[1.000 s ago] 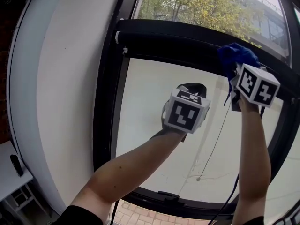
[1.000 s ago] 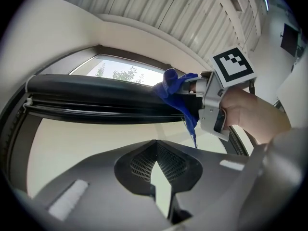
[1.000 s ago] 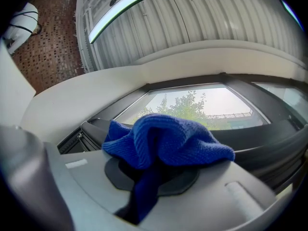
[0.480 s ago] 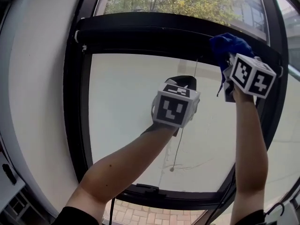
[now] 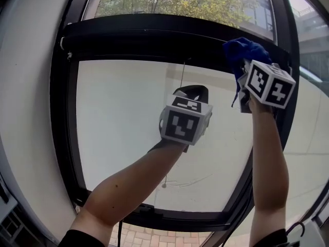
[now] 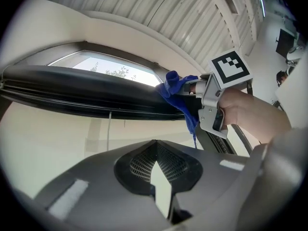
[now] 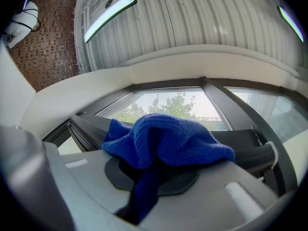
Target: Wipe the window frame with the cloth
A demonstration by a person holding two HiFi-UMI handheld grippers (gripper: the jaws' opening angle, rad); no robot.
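Right hand-held gripper (image 7: 154,179) grips the cloth (image 7: 166,138) at the frame (image 5: 154,35) top right, mid-wipe, likely needing a leftward sweep; left hand-held gripper (image 6: 156,177) hovers closed, empty.

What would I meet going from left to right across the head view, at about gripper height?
White wall → left upright of the window frame → pale lower pane → left gripper → blue cloth, held by the right gripper → right upright of the window frame.
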